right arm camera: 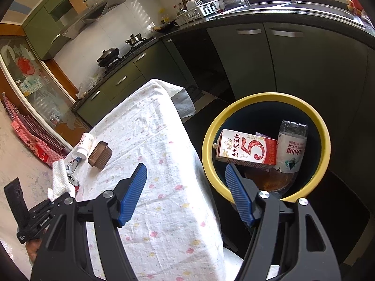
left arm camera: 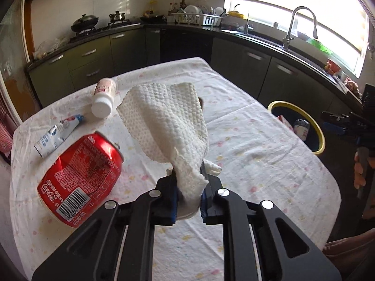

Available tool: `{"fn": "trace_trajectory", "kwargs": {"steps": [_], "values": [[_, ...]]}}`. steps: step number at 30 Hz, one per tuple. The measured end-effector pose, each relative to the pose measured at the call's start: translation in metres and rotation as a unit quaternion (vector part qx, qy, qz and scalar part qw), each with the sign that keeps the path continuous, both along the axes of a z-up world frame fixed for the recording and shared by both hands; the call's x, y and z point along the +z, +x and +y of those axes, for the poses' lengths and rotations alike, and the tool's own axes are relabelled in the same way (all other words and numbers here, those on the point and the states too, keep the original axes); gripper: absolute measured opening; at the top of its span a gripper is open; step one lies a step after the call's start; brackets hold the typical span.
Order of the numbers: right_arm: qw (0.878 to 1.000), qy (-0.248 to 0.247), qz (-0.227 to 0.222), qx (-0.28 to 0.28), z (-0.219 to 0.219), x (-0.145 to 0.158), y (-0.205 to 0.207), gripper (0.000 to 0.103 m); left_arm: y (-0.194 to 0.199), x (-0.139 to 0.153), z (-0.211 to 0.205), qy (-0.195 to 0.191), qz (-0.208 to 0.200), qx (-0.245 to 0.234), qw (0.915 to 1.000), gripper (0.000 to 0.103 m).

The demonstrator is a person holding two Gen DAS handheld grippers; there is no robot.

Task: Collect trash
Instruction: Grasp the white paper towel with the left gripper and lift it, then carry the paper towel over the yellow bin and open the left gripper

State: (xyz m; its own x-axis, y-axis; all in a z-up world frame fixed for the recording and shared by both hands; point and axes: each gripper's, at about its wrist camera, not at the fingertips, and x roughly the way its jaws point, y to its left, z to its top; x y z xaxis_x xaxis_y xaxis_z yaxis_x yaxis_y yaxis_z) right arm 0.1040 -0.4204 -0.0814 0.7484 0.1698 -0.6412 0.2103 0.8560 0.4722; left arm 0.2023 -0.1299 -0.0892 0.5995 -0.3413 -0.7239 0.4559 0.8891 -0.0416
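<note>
My left gripper is shut on a white embossed paper towel, which stands up from the jaws above the table. The towel also shows in the right wrist view, at the far left. A dented red Coca-Cola can, a squeezed tube and a white pill bottle lie on the cloth to the left. A brown plastic box sits beside the bottle. My right gripper is open and holds nothing, over the gap between the table edge and the yellow-rimmed bin.
The bin holds a red and white milk carton and a plastic water bottle. The table has a flowered white cloth. Dark kitchen cabinets, a stove with pots and a sink run along the back and right.
</note>
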Motion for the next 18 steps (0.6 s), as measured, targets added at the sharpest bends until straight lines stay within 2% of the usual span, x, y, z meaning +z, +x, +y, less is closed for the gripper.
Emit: {"fn": "trace_trajectory", "kwargs": {"steps": [5, 11, 18], "values": [[1.000, 0.002, -0.006, -0.005, -0.006, 0.002, -0.007, 0.066, -0.011, 0.020, -0.013, -0.011, -0.007, -0.025, 0.9996, 0.015], [0.999, 0.003, -0.021, -0.031, -0.029, 0.006, -0.027, 0.066, -0.020, 0.040, -0.050, -0.014, -0.014, -0.070, 0.9973, 0.015], [0.996, 0.009, -0.031, -0.084, -0.071, 0.003, -0.055, 0.066, -0.016, 0.052, -0.129, -0.029, 0.005, -0.159, 0.9868, 0.015]]}}
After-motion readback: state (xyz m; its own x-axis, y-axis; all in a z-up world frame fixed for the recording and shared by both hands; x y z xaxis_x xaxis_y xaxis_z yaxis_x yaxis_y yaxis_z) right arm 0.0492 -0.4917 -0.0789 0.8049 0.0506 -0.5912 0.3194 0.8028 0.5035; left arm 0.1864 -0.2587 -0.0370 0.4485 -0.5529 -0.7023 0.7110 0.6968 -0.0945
